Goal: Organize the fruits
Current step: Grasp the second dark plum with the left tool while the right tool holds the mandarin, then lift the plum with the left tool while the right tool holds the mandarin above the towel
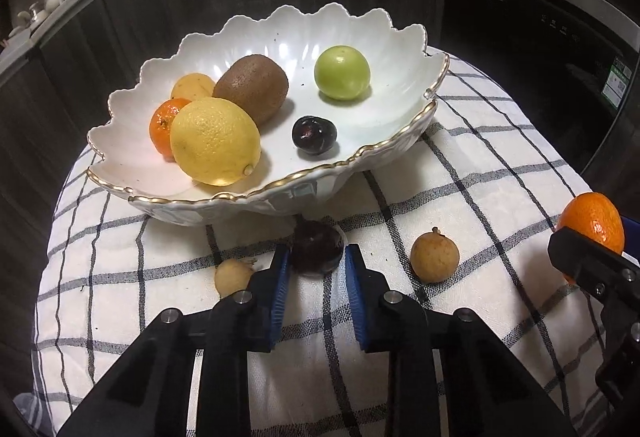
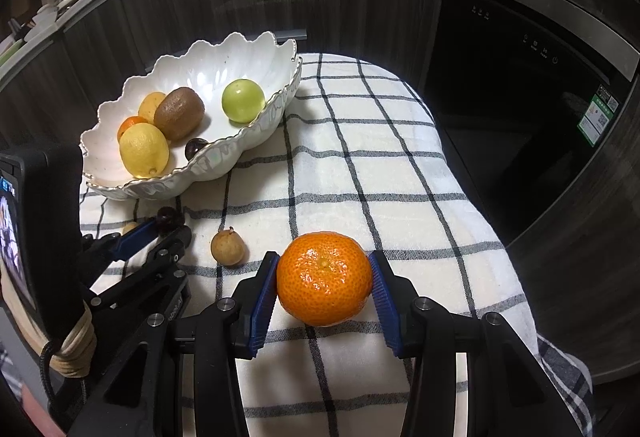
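Fruits lie in two groups on a checked cloth (image 2: 360,173) – some in a white scalloped bowl (image 1: 360,37) with a gilt rim, the rest loose on the fabric in front of it. Inside the bowl a lemon (image 1: 214,141) sits at the near left, touching a mandarin (image 1: 164,125) behind it and a kiwi (image 1: 252,87) beside it; a small yellow-brown fruit (image 1: 192,87) shows behind the kiwi. A green round fruit (image 1: 342,73) sits apart on the right side of the bowl, and a dark cherry (image 1: 315,135) rests near the front rim.

On the cloth just below the bowl a second dark cherry (image 1: 318,247) sits between the blue pads of the left gripper (image 1: 318,257), whose jaws are clamped on it from both sides – the cherry is blurred in the left wrist view. A small tan longan (image 1: 232,275) lies just left of that gripper, partly hidden by its finger, and another longan (image 1: 435,257) lies on the cloth to its right, apart from both grippers.

The right gripper (image 2: 325,279) has its jaws closed on a loose tangerine (image 2: 325,277), a pad pressed against each side. Whether the tangerine touches the cloth cannot be told
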`<state>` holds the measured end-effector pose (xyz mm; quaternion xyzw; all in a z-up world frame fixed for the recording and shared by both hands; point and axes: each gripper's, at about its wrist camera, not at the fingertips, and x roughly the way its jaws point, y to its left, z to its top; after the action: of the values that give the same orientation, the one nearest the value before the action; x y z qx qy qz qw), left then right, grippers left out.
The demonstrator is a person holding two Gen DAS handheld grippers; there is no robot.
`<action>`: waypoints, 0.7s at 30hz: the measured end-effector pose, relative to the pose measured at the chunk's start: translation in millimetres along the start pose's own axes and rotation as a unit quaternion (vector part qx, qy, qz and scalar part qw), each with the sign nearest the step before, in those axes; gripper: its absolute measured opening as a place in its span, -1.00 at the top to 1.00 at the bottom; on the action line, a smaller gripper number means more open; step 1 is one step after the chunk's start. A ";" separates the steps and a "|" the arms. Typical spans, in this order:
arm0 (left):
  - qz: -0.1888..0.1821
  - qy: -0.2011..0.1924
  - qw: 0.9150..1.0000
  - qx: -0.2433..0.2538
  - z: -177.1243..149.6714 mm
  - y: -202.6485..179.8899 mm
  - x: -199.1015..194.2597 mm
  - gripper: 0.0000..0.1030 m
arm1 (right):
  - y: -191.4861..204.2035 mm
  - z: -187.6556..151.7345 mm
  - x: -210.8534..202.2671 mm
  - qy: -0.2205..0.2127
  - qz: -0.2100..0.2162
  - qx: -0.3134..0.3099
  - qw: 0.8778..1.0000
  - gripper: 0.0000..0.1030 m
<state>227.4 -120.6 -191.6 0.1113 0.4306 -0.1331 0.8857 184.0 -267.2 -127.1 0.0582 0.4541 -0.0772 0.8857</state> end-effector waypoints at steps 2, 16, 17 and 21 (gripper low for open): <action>0.001 -0.001 1.000 0.000 0.2 -1.1 -1.3 0.47 | -0.8 -0.2 -0.6 0.000 0.001 0.001 1.000 0.11; 0.010 -0.014 1.000 0.004 3.9 0.7 -19.6 0.48 | 1.5 0.8 -6.7 -0.006 0.006 -0.001 1.000 0.11; 0.011 -0.015 1.000 0.003 4.4 1.5 -21.1 0.48 | 2.1 1.1 -7.7 -0.007 0.007 -0.001 1.000 0.10; 0.011 -0.018 1.000 0.002 6.7 3.8 -28.5 0.48 | 3.7 1.4 -11.7 -0.011 0.008 -0.004 1.000 0.10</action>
<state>216.6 -115.1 -164.6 0.1152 0.4133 -0.1265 0.8944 179.2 -262.8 -116.7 0.0578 0.4444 -0.0688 0.8913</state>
